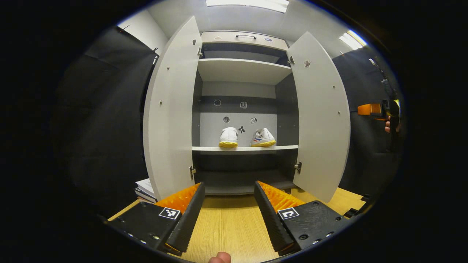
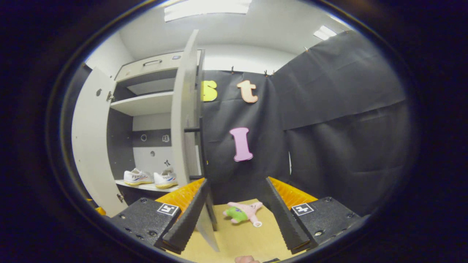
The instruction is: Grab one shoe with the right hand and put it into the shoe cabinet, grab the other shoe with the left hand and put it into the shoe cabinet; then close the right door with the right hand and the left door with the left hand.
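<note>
Two white shoes with yellow soles, one [image 1: 228,137] and the other [image 1: 263,138], stand side by side on the middle shelf [image 1: 245,148] of the grey shoe cabinet. Its left door [image 1: 170,109] and right door [image 1: 321,117] are both swung wide. My left gripper [image 1: 228,212] is open, low in front of the cabinet, holding nothing. In the right gripper view the right door [image 2: 186,109] is edge-on, and its lower edge sits just inside my open right gripper [image 2: 237,213], close to the left finger. The shoes [image 2: 137,178] [image 2: 165,179] lie beyond it.
The cabinet stands on a wooden tabletop [image 1: 226,226]. A stack of books [image 1: 146,190] lies left of the left door. A pink and green plush toy [image 2: 243,213] lies on the wood right of the right door. My right gripper, with its hand [image 1: 387,126], shows far right.
</note>
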